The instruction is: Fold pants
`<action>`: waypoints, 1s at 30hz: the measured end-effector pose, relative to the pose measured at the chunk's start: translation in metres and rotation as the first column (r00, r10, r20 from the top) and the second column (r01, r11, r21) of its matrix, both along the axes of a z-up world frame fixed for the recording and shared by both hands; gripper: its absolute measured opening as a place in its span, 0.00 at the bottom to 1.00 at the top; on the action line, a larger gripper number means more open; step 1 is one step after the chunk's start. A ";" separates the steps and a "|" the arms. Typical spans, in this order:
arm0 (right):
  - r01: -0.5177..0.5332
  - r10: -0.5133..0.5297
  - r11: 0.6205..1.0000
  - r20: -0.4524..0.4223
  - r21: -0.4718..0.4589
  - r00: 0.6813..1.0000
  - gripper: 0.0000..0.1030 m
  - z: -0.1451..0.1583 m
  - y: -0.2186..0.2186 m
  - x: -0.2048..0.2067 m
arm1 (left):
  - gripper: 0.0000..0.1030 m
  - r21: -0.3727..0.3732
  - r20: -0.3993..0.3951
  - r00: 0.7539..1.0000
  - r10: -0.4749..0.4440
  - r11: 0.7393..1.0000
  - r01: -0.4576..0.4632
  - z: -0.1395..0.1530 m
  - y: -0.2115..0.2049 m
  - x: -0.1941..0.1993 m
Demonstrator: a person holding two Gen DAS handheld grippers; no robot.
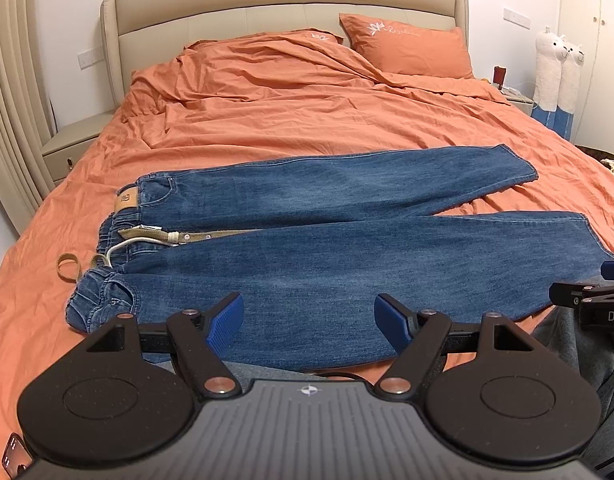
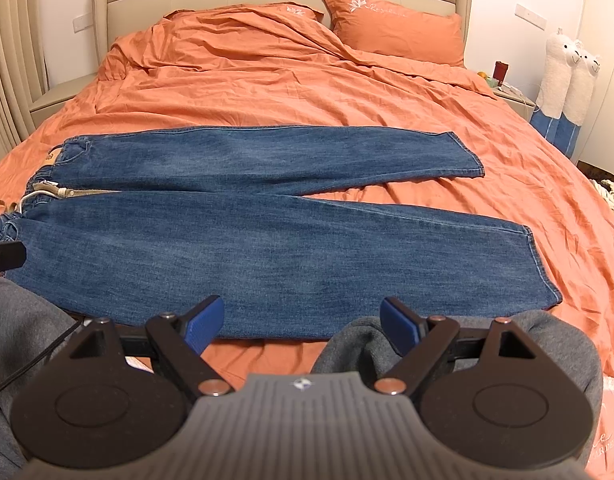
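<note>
Blue jeans (image 1: pixel 307 248) lie flat on the orange bed, waistband to the left, both legs spread to the right; they also show in the right wrist view (image 2: pixel 267 236). A tan belt (image 1: pixel 179 235) runs through the waistband with its loop end off to the left. My left gripper (image 1: pixel 309 320) is open and empty, just above the near edge of the jeans near the hip. My right gripper (image 2: pixel 303 320) is open and empty over the near edge of the nearer leg. Part of the right gripper shows at the right edge of the left wrist view (image 1: pixel 587 300).
The orange duvet (image 1: pixel 307 112) is rumpled behind the jeans, with pillows (image 1: pixel 407 44) at the beige headboard. A bedside table (image 1: pixel 67 140) stands left, plush alpacas (image 1: pixel 559 76) right. Grey-clad knees (image 2: pixel 387 340) rest at the bed's near edge.
</note>
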State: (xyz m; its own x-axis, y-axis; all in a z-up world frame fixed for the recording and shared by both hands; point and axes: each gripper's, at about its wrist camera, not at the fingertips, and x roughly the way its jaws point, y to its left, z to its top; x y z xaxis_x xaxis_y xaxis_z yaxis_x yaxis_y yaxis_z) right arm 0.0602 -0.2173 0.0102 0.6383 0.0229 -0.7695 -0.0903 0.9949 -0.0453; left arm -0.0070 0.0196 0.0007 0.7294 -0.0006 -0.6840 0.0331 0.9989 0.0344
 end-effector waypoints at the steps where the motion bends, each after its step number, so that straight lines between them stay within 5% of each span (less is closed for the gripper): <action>1: 0.000 0.000 1.000 0.000 0.000 1.000 0.79 0.000 0.000 0.000 | 0.85 -0.001 0.000 1.000 0.001 1.000 -0.001 0.000 0.002 -0.001; 16: -0.002 0.002 1.000 -0.007 0.007 1.000 0.79 -0.008 -0.003 0.000 | 0.85 0.007 -0.007 1.000 0.008 1.000 -0.008 -0.006 0.005 0.001; 24: -0.010 0.009 0.997 0.010 0.073 1.000 0.78 -0.020 -0.032 0.023 | 0.76 0.031 0.011 1.000 -0.025 0.999 0.025 -0.009 0.036 0.013; 30: -0.028 0.028 1.000 0.032 -0.004 0.999 0.57 -0.017 -0.058 0.051 | 0.76 0.026 0.013 0.999 -0.035 0.999 0.035 -0.006 0.092 0.027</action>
State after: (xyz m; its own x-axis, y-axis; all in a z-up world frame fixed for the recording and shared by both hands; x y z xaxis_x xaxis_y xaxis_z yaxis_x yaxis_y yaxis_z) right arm 0.1115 -0.2754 -0.0070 0.6620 0.0383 -0.7486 -0.1168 0.9918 -0.0525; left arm 0.0199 0.1120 -0.0050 0.7387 -0.0086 -0.6740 0.0674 0.9959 0.0611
